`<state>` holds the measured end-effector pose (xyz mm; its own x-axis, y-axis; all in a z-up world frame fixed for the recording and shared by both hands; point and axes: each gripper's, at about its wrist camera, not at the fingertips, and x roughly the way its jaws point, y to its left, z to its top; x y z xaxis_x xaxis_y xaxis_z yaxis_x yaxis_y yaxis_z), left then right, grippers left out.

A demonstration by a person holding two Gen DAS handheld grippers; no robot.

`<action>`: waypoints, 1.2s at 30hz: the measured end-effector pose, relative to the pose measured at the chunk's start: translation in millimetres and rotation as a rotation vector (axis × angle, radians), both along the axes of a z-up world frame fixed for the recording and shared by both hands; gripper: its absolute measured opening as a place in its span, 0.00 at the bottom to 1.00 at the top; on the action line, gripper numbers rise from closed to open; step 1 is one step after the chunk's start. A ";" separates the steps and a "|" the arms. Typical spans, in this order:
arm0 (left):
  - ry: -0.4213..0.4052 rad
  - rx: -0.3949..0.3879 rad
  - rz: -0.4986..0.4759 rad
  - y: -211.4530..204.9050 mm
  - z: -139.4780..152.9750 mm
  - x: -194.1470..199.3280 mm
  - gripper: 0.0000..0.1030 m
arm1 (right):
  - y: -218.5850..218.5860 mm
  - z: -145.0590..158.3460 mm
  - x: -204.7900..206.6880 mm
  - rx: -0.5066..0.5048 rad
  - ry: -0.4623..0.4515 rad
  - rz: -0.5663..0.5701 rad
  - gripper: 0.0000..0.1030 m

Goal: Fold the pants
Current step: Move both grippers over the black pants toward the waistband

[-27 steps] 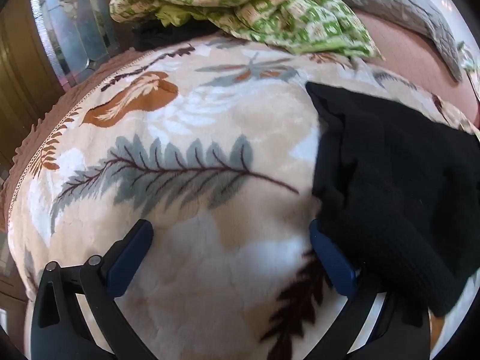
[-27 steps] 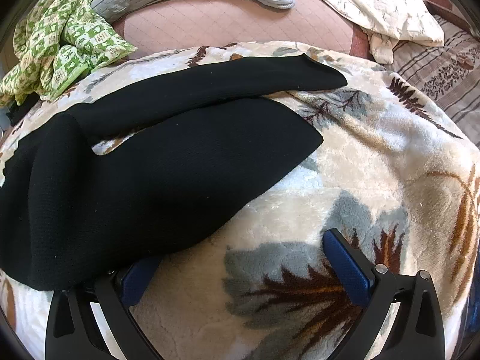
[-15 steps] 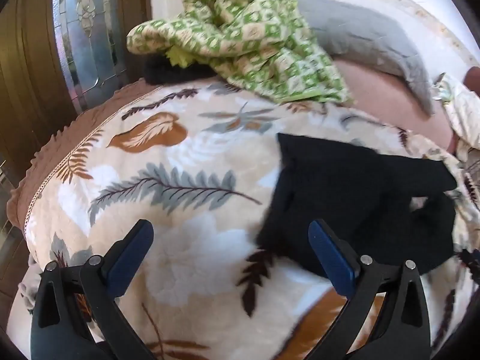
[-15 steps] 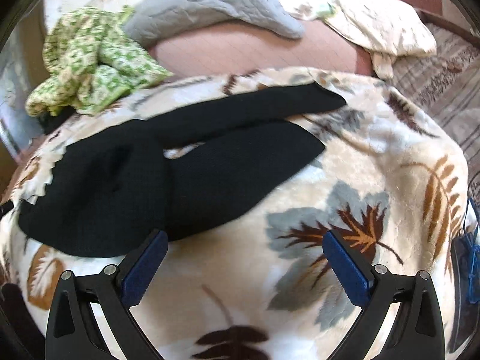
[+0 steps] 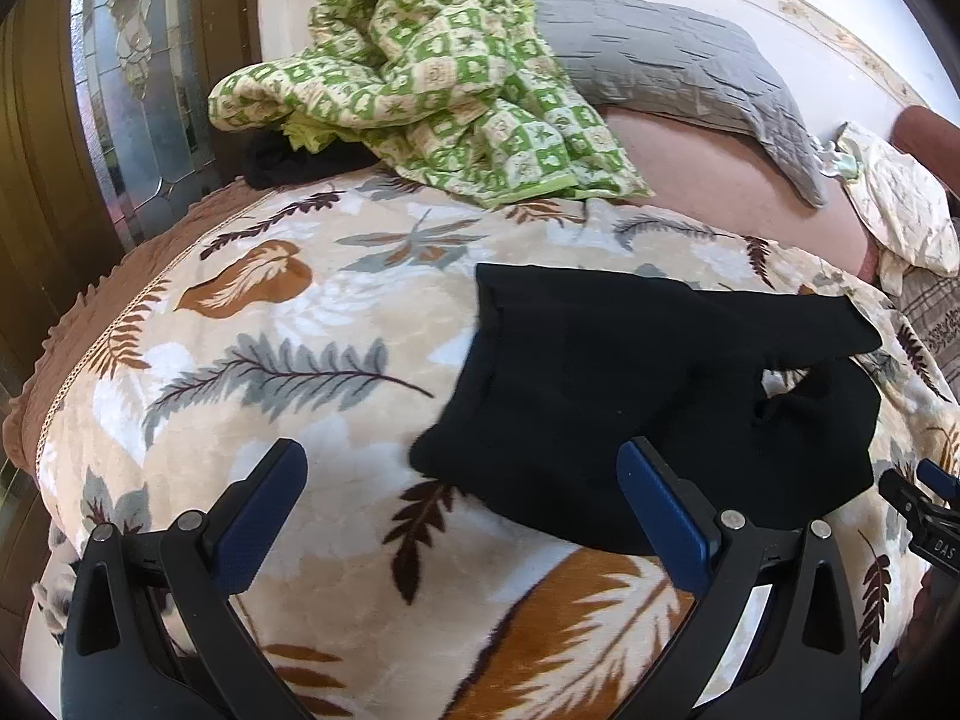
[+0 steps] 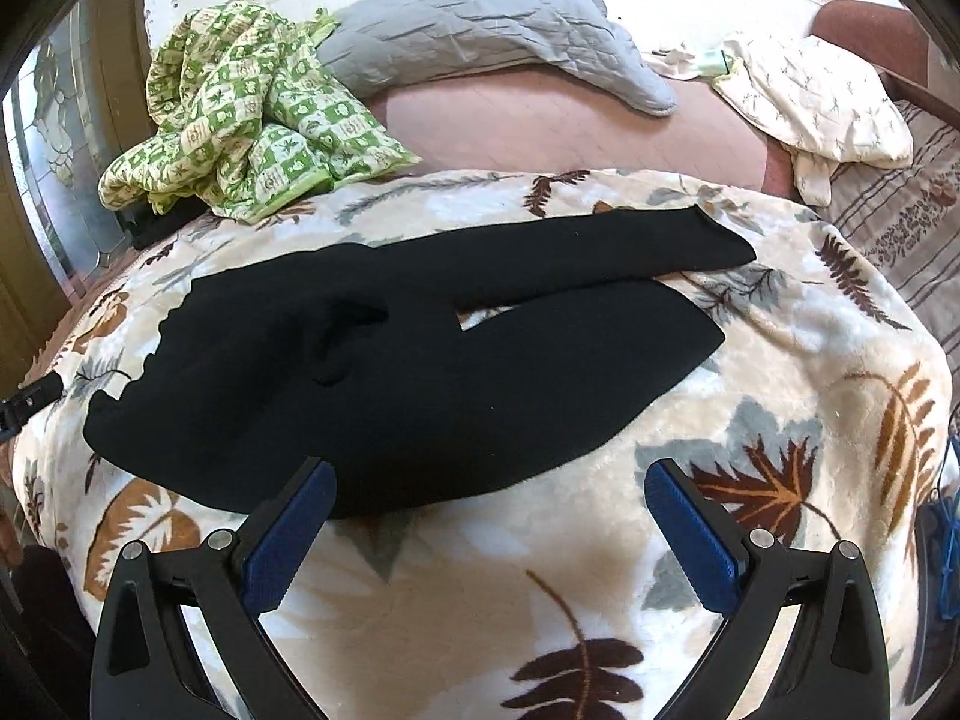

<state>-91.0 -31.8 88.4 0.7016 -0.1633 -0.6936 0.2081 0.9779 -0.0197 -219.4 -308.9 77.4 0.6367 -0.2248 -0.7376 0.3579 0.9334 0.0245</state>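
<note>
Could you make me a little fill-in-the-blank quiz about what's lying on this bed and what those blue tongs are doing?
1. The pants lying on the leaf-patterned blanket are ____ in colour.
2. The right tongs and the left tongs both have their jaws ____.
3. The checked quilt bunched up behind the pants is cream and ____.
4. The pillow behind the quilt is ____.

Missing words: black; open; green; grey

Before you: leaf-print blanket (image 6: 780,360) over the bed. Far left, your crumpled green checked quilt (image 6: 252,114); beside it a grey quilted pillow (image 6: 480,24). Far right, a cream patterned cloth (image 6: 822,102), striped bedding (image 6: 900,228) below.
</note>
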 end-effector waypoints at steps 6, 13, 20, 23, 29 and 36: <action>0.004 0.007 -0.022 -9.8 -1.7 -2.8 1.00 | 1.1 0.3 0.9 0.003 -0.011 0.005 1.00; 0.006 0.015 -0.031 -16.7 -3.7 -3.7 1.00 | 1.2 -1.7 2.4 -0.004 -0.011 0.010 1.00; 0.011 0.021 -0.036 -21.3 -6.6 -3.7 1.00 | -3.6 -4.9 3.7 0.005 -0.002 -0.003 1.00; 0.012 0.021 -0.038 -21.7 -7.0 -3.1 1.00 | -4.6 -5.4 3.8 0.003 -0.002 -0.004 1.00; 0.017 0.025 -0.040 -23.5 -10.4 -2.5 1.00 | -5.5 -7.7 5.2 0.006 0.002 -0.003 1.00; 0.051 -0.002 -0.043 -16.4 -18.8 -1.7 1.00 | -12.9 -15.0 5.3 0.023 0.014 -0.016 1.00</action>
<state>-92.7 -48.2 69.6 0.6574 -0.1938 -0.7282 0.2481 0.9681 -0.0337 -214.1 -321.8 62.4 0.6223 -0.2178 -0.7518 0.3735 0.9267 0.0407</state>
